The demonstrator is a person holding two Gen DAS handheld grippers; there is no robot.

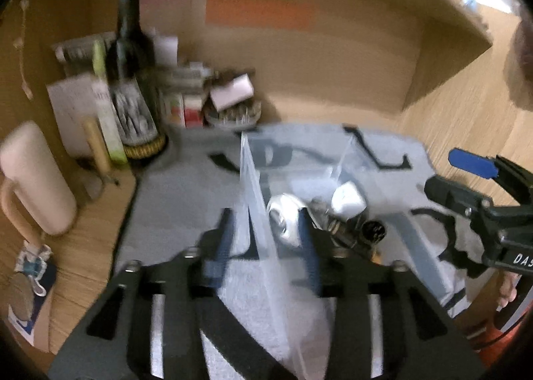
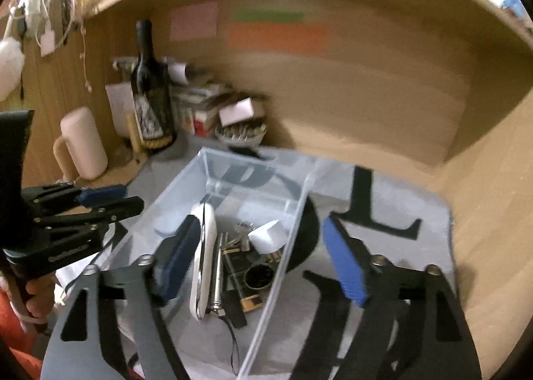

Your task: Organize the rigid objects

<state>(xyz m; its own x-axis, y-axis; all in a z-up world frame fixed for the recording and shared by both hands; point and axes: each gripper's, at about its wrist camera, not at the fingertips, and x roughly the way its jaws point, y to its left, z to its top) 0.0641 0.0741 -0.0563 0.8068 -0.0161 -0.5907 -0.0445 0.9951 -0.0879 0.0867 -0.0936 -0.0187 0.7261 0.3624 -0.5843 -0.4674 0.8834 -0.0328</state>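
A clear plastic bin (image 2: 233, 180) stands on a grey mat (image 2: 399, 246). Inside it lie a white oval mouse-like object (image 2: 203, 256), a white earbud case (image 2: 266, 236), keys (image 2: 241, 233) and a round black item (image 2: 258, 275). My left gripper (image 1: 263, 246) is open and straddles the bin's left wall (image 1: 256, 200), one finger outside, one inside. My right gripper (image 2: 263, 263) is open and straddles the bin's right wall, its left finger (image 2: 176, 256) inside beside the white oval object. Each gripper shows in the other's view: the right (image 1: 473, 187), the left (image 2: 100, 200).
A dark wine bottle (image 2: 151, 93), boxes, a small bowl of items (image 2: 240, 133) and a cream mug (image 2: 83, 143) crowd the back left corner. Wooden walls enclose the desk nook. A keyring tag (image 1: 23, 290) lies at the desk's left edge.
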